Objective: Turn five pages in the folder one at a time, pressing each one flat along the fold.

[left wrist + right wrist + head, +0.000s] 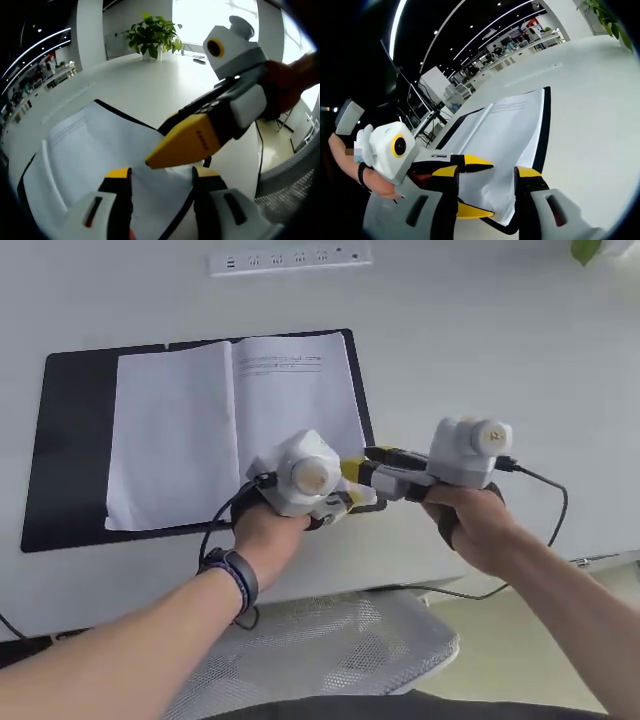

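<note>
A black folder lies open on the white desk, with a blank left page and a right page that has printed lines at its top. Both grippers hover at the right page's near right corner. My left gripper points right, its yellow-tipped jaws open with the page corner showing between them. My right gripper points left, jaws open over the same corner, just above the left one. I cannot tell whether either touches the paper.
A white power strip sits at the desk's far edge. A potted plant stands further along the desk. A white mesh chair is below the near desk edge. A black cable trails from the right gripper.
</note>
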